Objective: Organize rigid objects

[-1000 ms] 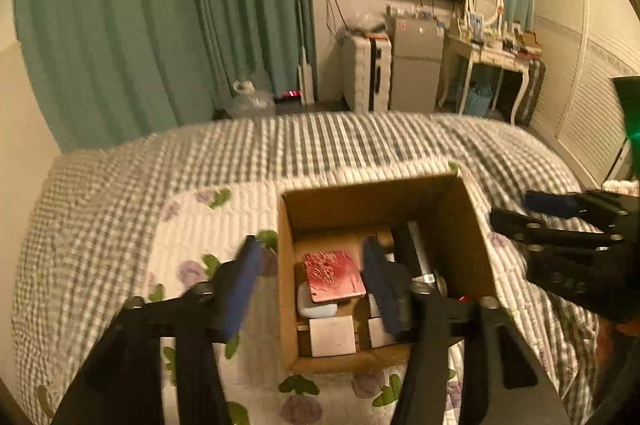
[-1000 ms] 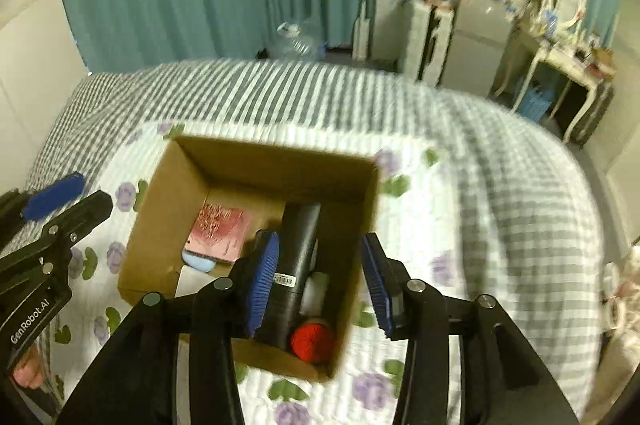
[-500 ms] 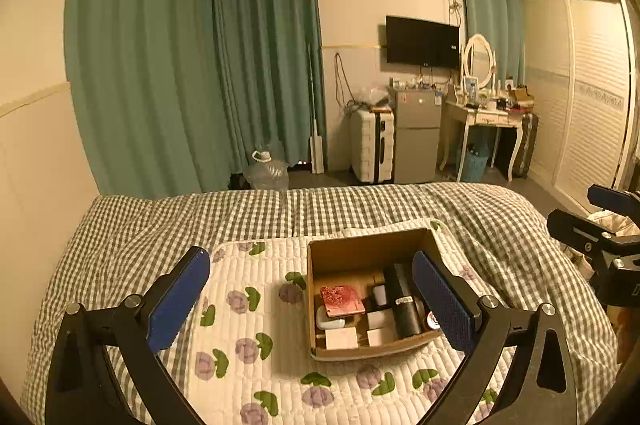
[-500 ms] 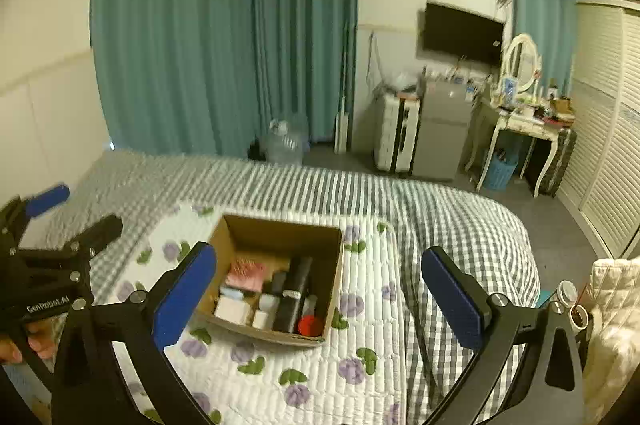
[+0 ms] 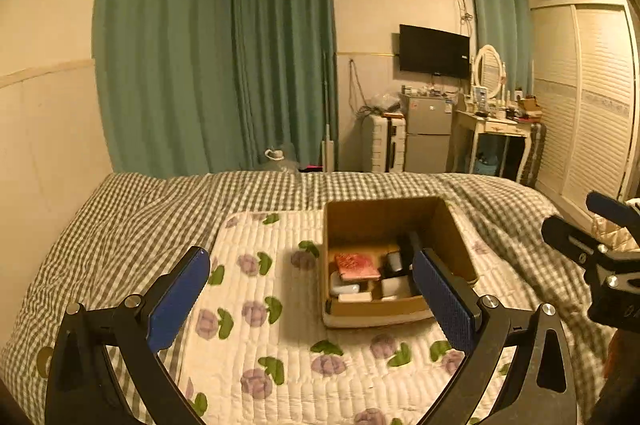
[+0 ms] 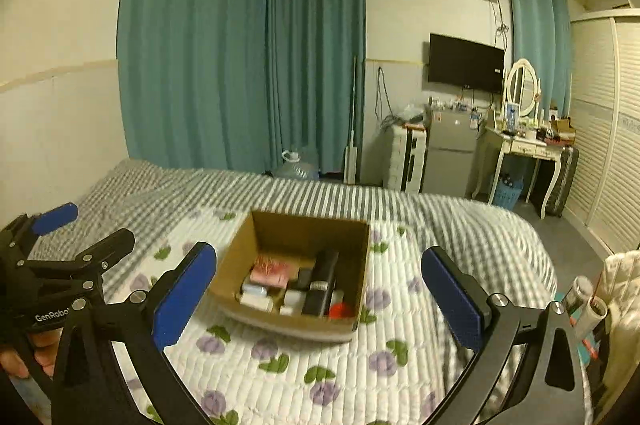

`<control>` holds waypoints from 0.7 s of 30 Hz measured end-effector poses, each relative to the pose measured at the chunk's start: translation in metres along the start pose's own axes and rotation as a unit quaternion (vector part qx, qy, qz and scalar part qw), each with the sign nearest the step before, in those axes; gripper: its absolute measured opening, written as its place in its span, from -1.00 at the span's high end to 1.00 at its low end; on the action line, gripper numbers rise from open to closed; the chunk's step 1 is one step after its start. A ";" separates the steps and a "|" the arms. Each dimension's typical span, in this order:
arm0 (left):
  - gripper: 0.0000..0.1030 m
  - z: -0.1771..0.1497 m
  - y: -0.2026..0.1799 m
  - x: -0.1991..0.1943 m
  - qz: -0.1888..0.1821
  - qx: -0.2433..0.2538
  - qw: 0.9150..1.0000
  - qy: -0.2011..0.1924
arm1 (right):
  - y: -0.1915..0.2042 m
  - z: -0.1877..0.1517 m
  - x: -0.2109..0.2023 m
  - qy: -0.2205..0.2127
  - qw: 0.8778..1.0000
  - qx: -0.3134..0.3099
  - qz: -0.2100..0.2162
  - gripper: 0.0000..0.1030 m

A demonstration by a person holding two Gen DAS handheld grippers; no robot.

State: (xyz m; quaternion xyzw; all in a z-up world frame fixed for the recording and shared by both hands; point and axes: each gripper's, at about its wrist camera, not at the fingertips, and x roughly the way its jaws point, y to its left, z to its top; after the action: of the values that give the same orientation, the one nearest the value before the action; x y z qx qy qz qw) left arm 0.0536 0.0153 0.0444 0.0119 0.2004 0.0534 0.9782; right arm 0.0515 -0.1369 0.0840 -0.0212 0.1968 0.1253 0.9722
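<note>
An open cardboard box [image 5: 460, 245] sits on a flowered quilt [image 5: 256, 289] on the bed; it also shows in the right wrist view [image 6: 240, 245]. Inside lie a red patterned flat item [image 5: 356, 261], a tall black bottle [image 6: 325, 281], small white boxes [image 6: 256, 299] and a red cap [image 6: 340, 310]. My left gripper [image 5: 316, 299] is open and empty, held back from the box. My right gripper [image 6: 318, 299] is open and empty, also back from the box. Each gripper shows at the edge of the other's view.
The checked bedspread [image 5: 120, 221] covers the bed. Green curtains [image 5: 216, 65], a small fridge [image 5: 426, 137], a dressing table [image 5: 496, 129], a wall TV [image 5: 434, 51] and a louvred wardrobe [image 5: 592, 97] stand beyond the bed. A water jug [image 6: 298, 165] stands on the floor.
Both grippers have opened wide and pulled up and back from over the box; the view has widened from a close look into the box to the whole room.
</note>
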 end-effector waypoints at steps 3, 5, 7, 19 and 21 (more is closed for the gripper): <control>-1.00 -0.020 0.004 0.005 0.005 -0.001 1.000 -0.006 | -0.002 -0.028 0.013 0.004 1.000 0.004 -0.008 -0.99; -1.00 -0.028 0.005 0.011 0.004 -0.001 1.000 0.004 | -0.006 -0.043 0.017 0.006 1.000 0.015 -0.014 -1.00; -1.00 -0.035 0.003 0.018 0.002 0.001 1.000 0.014 | -0.010 -0.055 0.024 0.011 0.999 0.026 -0.022 -1.00; -1.00 -0.050 0.002 0.031 -0.003 0.011 1.000 0.027 | -0.026 -0.071 0.048 0.041 0.997 0.047 -0.039 -1.00; -1.00 -0.052 0.001 0.032 -0.003 0.015 0.999 0.030 | -0.023 -0.070 0.047 0.037 0.998 0.041 -0.037 -1.00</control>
State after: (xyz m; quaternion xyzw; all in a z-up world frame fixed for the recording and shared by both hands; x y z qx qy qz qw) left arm 0.0622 0.0199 -0.0154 0.0241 0.2305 0.0477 0.9716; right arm 0.0725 -0.1546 0.0014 0.0066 0.2371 0.0800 0.9682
